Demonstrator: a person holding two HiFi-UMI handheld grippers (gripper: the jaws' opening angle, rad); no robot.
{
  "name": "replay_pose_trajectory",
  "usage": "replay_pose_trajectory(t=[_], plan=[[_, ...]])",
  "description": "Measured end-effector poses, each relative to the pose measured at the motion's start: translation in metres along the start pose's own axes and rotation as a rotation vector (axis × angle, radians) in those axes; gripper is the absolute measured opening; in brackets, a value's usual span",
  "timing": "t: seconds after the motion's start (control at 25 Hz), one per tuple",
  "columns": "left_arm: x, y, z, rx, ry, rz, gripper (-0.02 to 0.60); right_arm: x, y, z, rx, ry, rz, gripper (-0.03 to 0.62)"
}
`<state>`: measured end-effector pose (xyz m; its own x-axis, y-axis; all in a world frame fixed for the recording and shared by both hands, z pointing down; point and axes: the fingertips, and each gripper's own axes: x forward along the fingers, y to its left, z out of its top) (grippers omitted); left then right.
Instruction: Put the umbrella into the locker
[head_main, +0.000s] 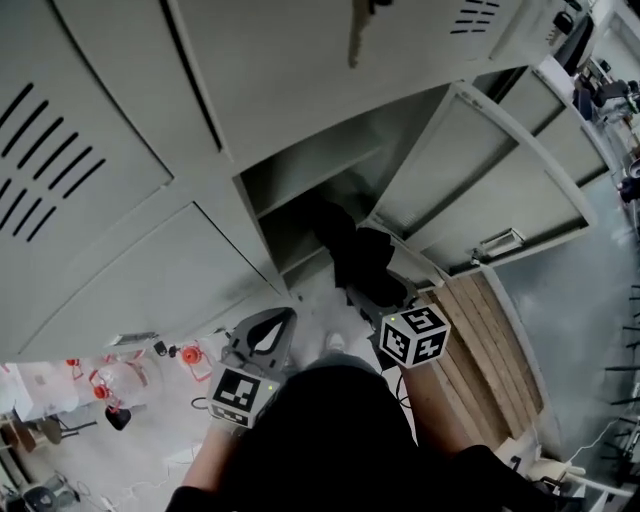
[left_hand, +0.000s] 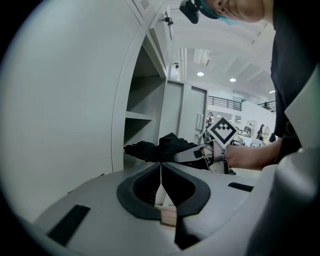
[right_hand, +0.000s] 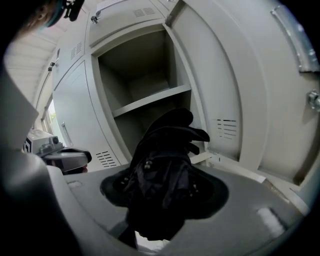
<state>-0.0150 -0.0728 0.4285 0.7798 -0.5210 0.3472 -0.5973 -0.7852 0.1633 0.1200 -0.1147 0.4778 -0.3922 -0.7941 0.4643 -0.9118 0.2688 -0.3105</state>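
We have the task well under way but not finished. The locker (head_main: 252, 205) stands with its door (head_main: 490, 190) swung wide, so that step is done. Our right gripper (head_main: 385, 300) has its jaws clenched on the folded black umbrella (right_hand: 165, 170), which points at the opening. Its far end sits at the mouth of the lower compartment, below the shelf (right_hand: 150, 102), while most of its length hangs outside in front of the locker. As we judge it, what is left is to push the umbrella fully in, let go and pull back. Our left gripper (left_hand: 161, 175) hovers beside it, jaws pressed together with nothing between them.

We can read no brand, label or writing anywhere. The only print is the black-and-white square markers on the gripper cubes (head_main: 415, 335).
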Motion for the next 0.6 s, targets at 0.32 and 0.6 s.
replay_pose_trajectory(t=[0.32, 0.6], plan=[[-0.008, 0.016, -0.002, -0.018, 0.002, 0.128, 0.010, 0.049, -0.011, -0.002, -0.104, 0.077, 0.028, 0.250], [-0.021, 0.023, -0.009, -0.051, 0.014, 0.218, 0.009, 0.088, -0.020, 0.003, -0.213, 0.091, 0.013, 0.258]])
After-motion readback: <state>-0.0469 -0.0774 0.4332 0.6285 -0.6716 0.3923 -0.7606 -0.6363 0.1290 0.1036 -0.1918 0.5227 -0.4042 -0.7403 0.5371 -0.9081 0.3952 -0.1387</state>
